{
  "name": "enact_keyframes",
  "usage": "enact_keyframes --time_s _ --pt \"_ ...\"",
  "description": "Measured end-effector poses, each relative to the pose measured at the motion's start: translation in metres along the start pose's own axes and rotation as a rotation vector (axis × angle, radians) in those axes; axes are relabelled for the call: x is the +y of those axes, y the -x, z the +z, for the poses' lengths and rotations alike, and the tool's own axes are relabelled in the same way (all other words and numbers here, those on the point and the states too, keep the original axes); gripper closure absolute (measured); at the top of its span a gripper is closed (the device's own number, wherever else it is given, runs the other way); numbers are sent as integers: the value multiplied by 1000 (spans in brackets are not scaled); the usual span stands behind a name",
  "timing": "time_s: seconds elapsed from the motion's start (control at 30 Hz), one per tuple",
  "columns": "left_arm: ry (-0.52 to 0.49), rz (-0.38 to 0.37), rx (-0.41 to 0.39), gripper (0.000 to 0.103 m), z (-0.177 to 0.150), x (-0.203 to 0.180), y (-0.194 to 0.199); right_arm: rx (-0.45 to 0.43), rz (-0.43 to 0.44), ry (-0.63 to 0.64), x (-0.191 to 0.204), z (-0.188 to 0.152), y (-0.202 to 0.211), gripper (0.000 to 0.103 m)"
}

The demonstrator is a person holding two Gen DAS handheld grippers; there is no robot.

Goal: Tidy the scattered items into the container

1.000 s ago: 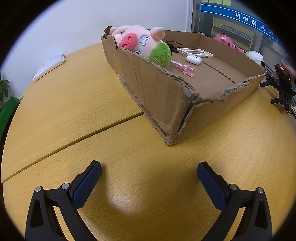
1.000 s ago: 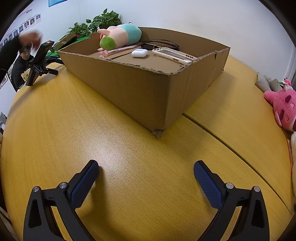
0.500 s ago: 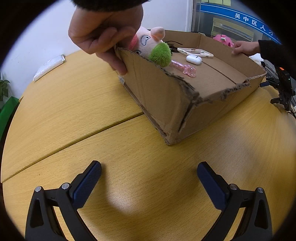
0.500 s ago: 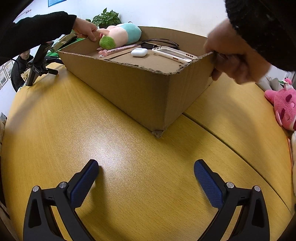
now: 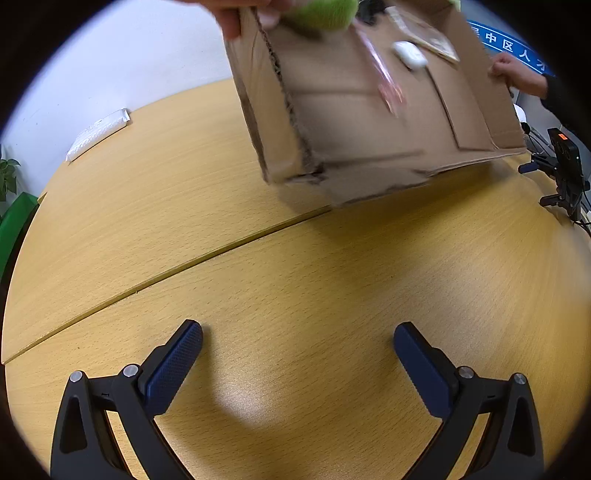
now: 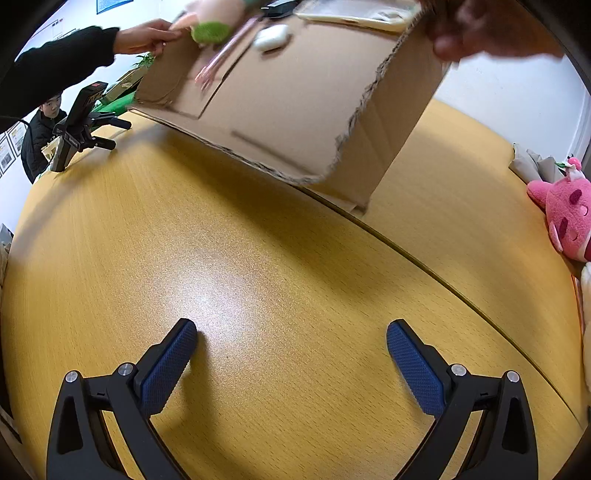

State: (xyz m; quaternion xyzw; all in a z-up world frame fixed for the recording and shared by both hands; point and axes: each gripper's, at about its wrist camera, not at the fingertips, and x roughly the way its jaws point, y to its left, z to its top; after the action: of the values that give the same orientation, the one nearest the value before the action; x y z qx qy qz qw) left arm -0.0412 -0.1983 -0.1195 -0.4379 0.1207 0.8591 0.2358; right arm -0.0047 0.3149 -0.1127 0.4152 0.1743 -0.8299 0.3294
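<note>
From my left wrist camera I see the left gripper (image 5: pixel 297 345) low over the near edge of the wooden table (image 5: pixel 184 206), its blue-padded fingers (image 5: pixel 173 363) spread wide with nothing between them. At the table's far left edge lies a white padded envelope (image 5: pixel 99 133). Toward the far side the cardboard box (image 5: pixel 369 110) is tipped steeply toward me, its near bottom corner down by the seam in the tabletop while two bare hands — one at its upper left corner (image 5: pixel 236 14), one at its right wall (image 5: pixel 517 74) — grip it. Inside, blurred by motion, I make out a green fuzzy part of a plush toy (image 5: pixel 321 14), a pink stick-like item (image 5: pixel 384 77), a white earbud case (image 5: pixel 410 55) and a clear phone case (image 5: pixel 424 33), all high on the slanted floor of the box. A black phone stand (image 5: pixel 561 166) sits at the table's right edge.

On my right wrist camera the right gripper (image 6: pixel 290 343) also hangs just above the near part of the table, fingers (image 6: pixel 166 365) far apart and holding nothing. A seated person in a dark jacket (image 6: pixel 40 129) is beyond the far left edge, and a pink plush toy (image 6: pixel 569 214) rests at the right edge.
</note>
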Motion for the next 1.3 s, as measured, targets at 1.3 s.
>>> enact_keyframes --time_s 1.3 --pt "0 0 2 0 1 -2 3 1 0 1 0 -1 1 0"
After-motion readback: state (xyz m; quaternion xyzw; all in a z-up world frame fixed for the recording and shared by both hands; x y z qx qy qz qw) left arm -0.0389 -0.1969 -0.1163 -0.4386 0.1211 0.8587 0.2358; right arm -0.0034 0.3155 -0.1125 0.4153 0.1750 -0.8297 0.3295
